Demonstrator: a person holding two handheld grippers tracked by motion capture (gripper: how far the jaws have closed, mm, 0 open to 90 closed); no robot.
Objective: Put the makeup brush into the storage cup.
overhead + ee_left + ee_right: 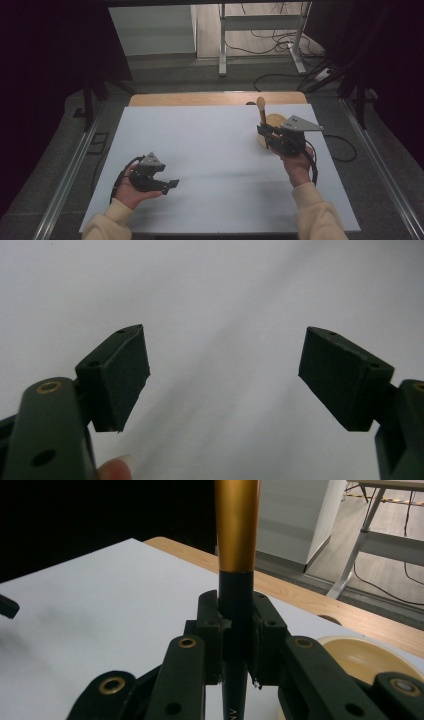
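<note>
My right gripper (236,645) was clamped on the dark handle of the wooden spoon (261,109), held upright beside the bowl (273,121). Left gripper (167,184) idle, jaws apart, empty. Judged: keep handle vertical, lower slowly into the bowl

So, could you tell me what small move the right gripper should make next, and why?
Probably lower the wooden spoon with the black handle toward the shallow wooden bowl. The right gripper is shut on the handle and holds it upright beside the bowl, while the left gripper stands open over the white table.
</note>
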